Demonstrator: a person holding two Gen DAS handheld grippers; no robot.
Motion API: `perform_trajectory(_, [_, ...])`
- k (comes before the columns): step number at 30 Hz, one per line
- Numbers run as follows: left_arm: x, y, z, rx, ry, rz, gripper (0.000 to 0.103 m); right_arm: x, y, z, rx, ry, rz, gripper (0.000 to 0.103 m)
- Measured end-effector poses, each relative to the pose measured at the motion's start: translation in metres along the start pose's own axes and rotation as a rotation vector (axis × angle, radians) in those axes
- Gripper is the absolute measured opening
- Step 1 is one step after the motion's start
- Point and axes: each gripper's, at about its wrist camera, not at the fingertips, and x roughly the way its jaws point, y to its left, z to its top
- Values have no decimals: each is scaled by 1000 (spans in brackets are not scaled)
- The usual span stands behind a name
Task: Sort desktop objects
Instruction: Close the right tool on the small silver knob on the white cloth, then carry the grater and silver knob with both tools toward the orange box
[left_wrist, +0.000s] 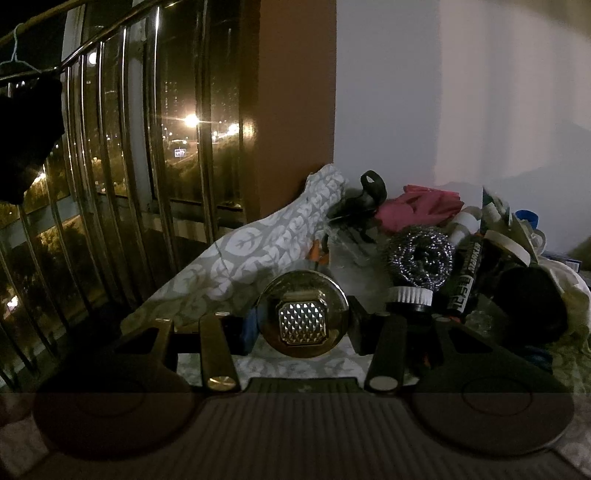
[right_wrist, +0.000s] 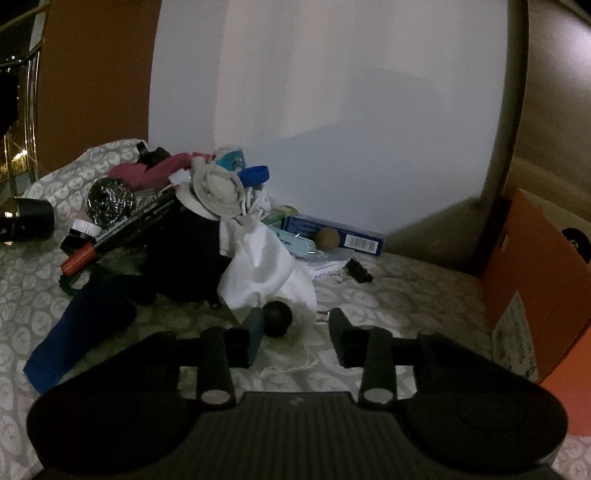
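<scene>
My left gripper (left_wrist: 301, 325) is shut on a round shiny metal object with a faceted centre (left_wrist: 302, 318), held just above the leaf-patterned cloth. Behind it lies a heap: a steel wool scourer (left_wrist: 419, 256), a small white-bristled brush (left_wrist: 409, 298), a black marker (left_wrist: 463, 275) and a pink glove (left_wrist: 417, 208). My right gripper (right_wrist: 295, 332) is open and low over the cloth, with a small black ball (right_wrist: 277, 318) beside its left finger. The same heap shows in the right wrist view, with the scourer (right_wrist: 109, 201), a white cloth (right_wrist: 264, 271) and a red-capped marker (right_wrist: 118, 238).
An orange cardboard box (right_wrist: 535, 291) stands at the right. A blue carton (right_wrist: 332, 236) and a binder clip (right_wrist: 358, 271) lie by the white wall. A blue strip (right_wrist: 79, 336) lies at front left. A window railing (left_wrist: 110, 147) runs along the left edge.
</scene>
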Motion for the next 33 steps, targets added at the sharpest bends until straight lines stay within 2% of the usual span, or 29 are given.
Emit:
perform_trajectory(5, [1, 1, 0, 1, 1, 0, 46, -4, 4, 0, -10, -12, 27, 35])
perform_trajectory(15, [1, 0, -1, 3, 0, 1, 46, 6, -1, 0, 12, 7, 3, 35])
perform_trajectory(18, [1, 0, -2, 4, 1, 2, 46, 12, -1, 0, 16, 26, 12, 22])
perform_trajectory(33, [-16, 0, 2, 3, -44, -17, 46, -13, -14, -4, 73, -30, -35, 21])
